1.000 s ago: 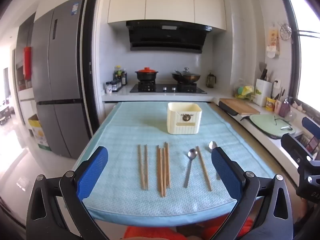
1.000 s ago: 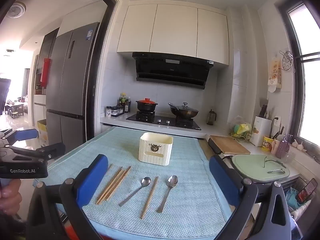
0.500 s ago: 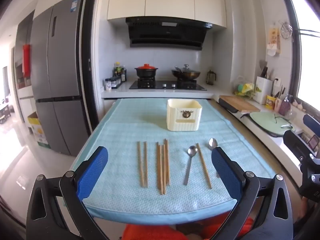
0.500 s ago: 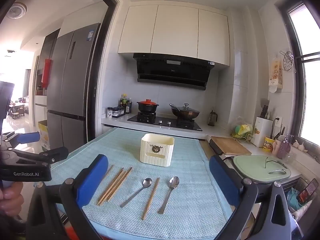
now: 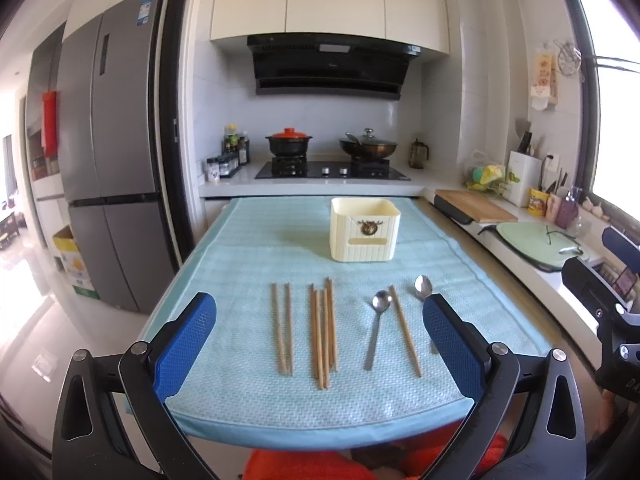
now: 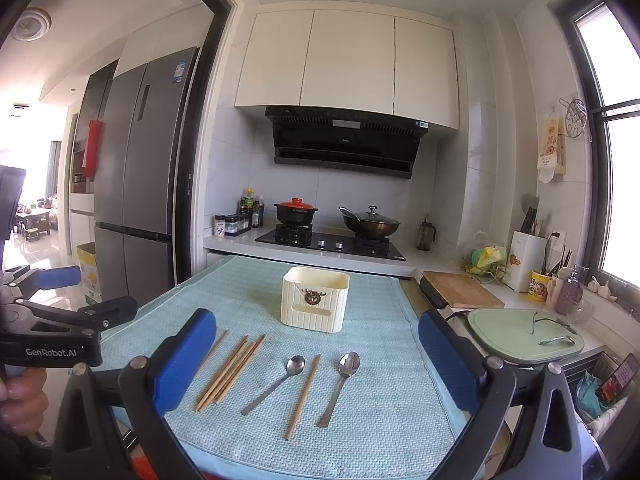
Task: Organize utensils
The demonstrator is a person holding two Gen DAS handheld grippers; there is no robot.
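Utensils lie in a row on the pale blue cloth (image 5: 248,248) covering the table: a pair of chopsticks (image 5: 282,328), a bundle of chopsticks (image 5: 323,332), a spoon (image 5: 376,328), a single chopstick (image 5: 405,330) and a second spoon (image 6: 339,388), all apart from the cream holder box (image 5: 365,229) standing farther back. The left wrist view hides most of the second spoon behind a blue pad; the right wrist view shows it whole. The left gripper (image 5: 316,348) and right gripper (image 6: 316,360) both hang spread wide and empty above the near edge. Only the right view shows a hand (image 6: 20,404) holding the left gripper.
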